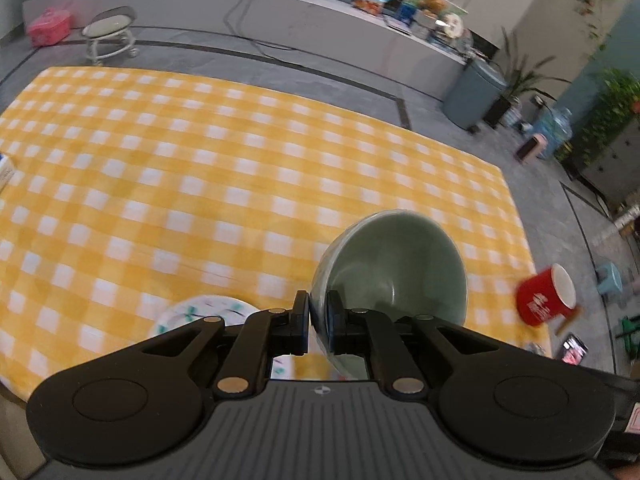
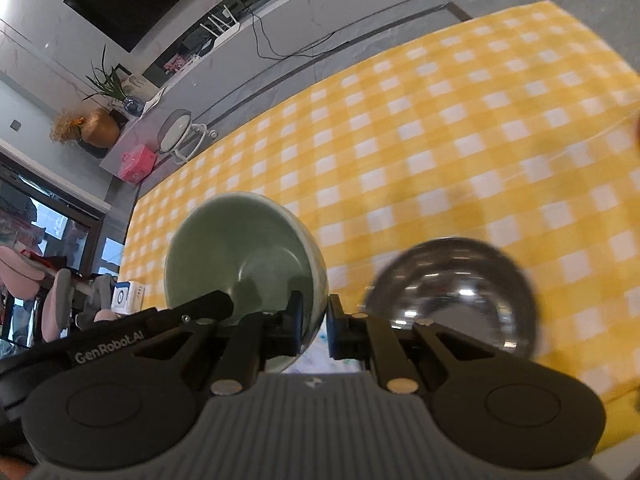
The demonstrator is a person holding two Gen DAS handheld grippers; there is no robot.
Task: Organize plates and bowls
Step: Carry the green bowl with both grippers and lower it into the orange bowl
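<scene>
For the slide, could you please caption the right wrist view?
Right gripper pinching the rim of a green bowl above the yellow checked tablecloth, with a steel bowl alongside.

The green bowl (image 1: 394, 264) looks like glazed ceramic — smooth, softly glossy inside. The steel bowl (image 2: 452, 296) is polished metal, mirror-bright. The yellow checked cloth (image 1: 224, 168) is woven fabric, matt. Both grippers — left (image 1: 318, 314), right (image 2: 314, 322) — are matt black plastic.
</scene>
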